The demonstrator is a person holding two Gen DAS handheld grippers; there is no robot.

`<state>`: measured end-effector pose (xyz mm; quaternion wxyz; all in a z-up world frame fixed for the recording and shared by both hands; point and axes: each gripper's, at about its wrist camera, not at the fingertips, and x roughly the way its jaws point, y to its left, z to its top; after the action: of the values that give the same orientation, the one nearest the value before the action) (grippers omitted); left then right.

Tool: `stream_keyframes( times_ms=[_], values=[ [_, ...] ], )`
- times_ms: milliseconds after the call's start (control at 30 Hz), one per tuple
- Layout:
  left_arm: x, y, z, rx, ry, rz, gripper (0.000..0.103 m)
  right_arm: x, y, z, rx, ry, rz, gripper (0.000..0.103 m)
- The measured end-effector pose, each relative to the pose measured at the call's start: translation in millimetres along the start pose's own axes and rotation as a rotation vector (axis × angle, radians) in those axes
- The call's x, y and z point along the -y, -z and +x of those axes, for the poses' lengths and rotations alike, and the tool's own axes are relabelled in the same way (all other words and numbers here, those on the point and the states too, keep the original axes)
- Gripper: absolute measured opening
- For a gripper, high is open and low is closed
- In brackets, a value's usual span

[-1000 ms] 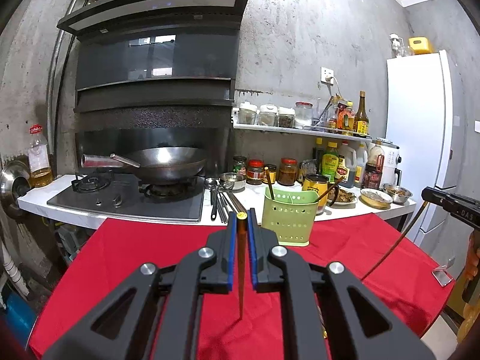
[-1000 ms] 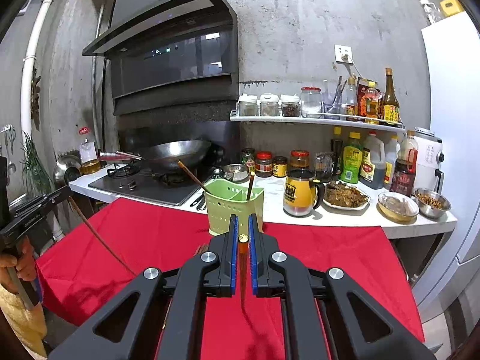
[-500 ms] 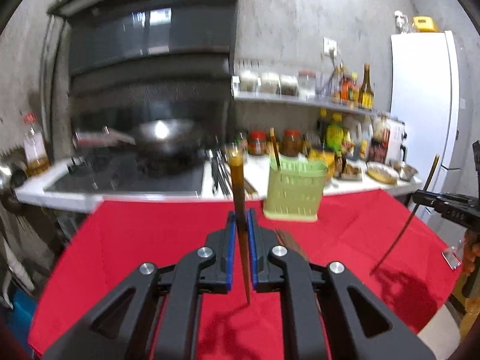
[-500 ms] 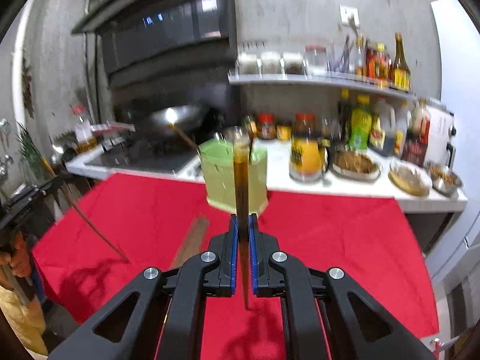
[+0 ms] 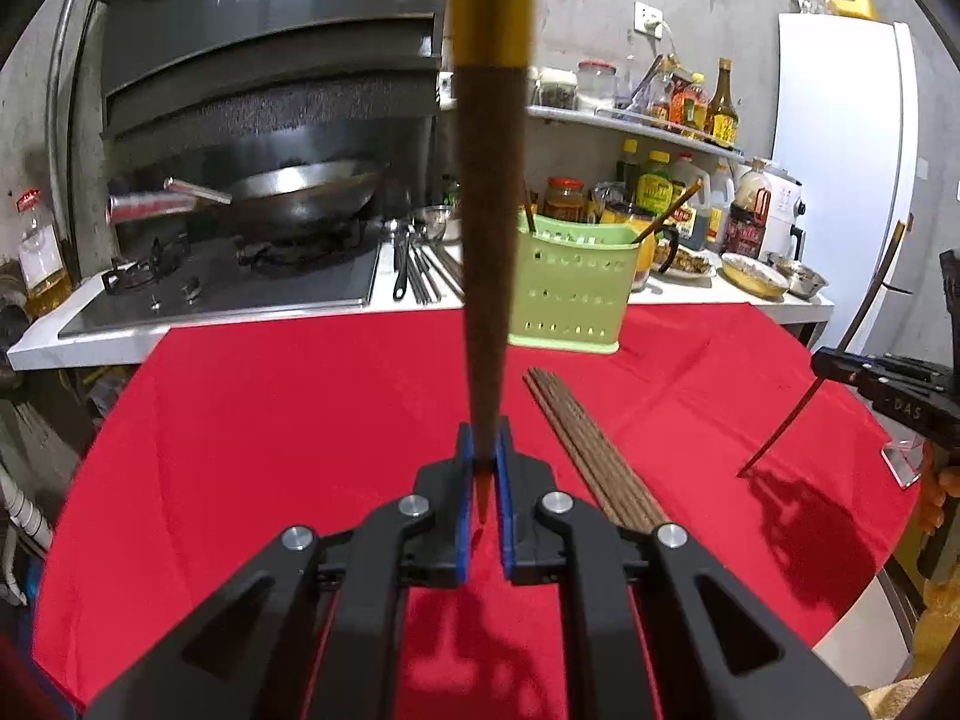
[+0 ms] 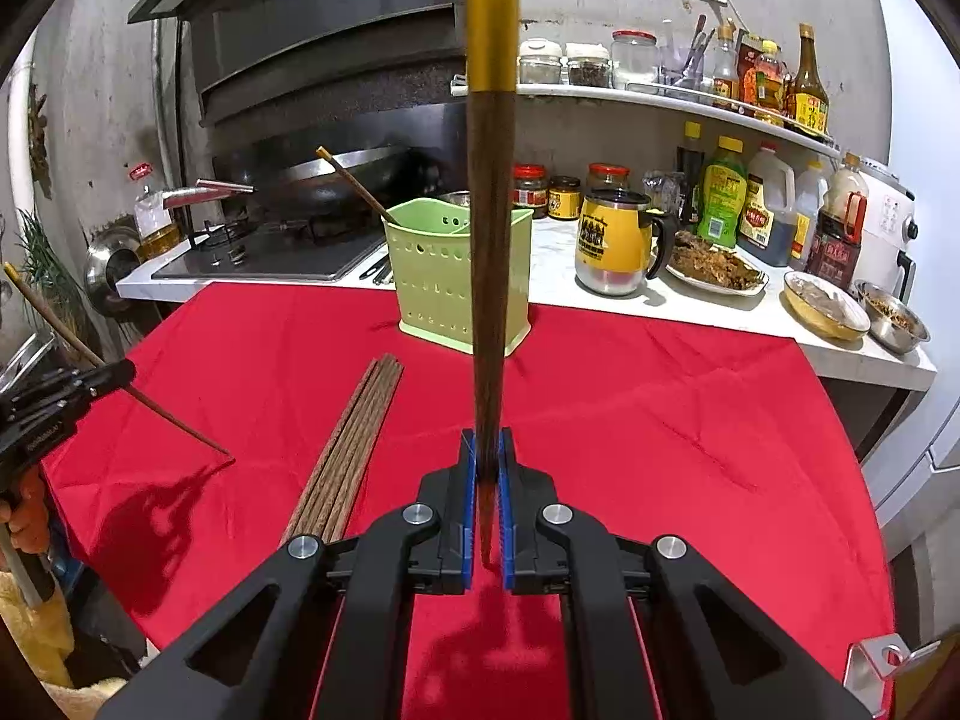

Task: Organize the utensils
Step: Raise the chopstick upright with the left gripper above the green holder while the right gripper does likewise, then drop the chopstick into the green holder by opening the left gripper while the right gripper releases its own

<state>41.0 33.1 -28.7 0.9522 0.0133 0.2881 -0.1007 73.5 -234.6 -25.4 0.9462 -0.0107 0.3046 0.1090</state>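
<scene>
Where gripper [image 5: 888,387] body shows, "DAS" legible.

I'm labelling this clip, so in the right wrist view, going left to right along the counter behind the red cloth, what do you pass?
Wok → green utensil holder → yellow mug → plate of food → two small bowls.

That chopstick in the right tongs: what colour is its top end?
Gold cap on a dark brown wooden chopstick, clearest in the right wrist view.

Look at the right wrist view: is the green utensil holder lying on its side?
No, the green utensil holder stands upright on the red tablecloth, with a chopstick leaning out of its top.
</scene>
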Motion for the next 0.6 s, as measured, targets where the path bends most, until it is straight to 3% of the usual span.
stream_keyframes(
  times_ms=[200, 400, 500, 600],
  values=[
    [6, -36, 11, 0.017, 0.017, 0.026, 0.006, -1, -27, 9, 0.042, -0.019, -0.009, 0.006],
    [24, -111, 13, 0.13, 0.052, 0.077, 0.006, -14, -106, 4, 0.197, -0.043, -0.052, 0.006],
    [37, -163, 18, 0.187, 0.093, 0.096, 0.006, -16, -150, 0, 0.286, -0.035, -0.056, 0.006],
    [47, -196, 35, 0.192, 0.125, 0.104, 0.006, -9, -183, 6, 0.343, -0.005, -0.043, 0.007]
  ],
)
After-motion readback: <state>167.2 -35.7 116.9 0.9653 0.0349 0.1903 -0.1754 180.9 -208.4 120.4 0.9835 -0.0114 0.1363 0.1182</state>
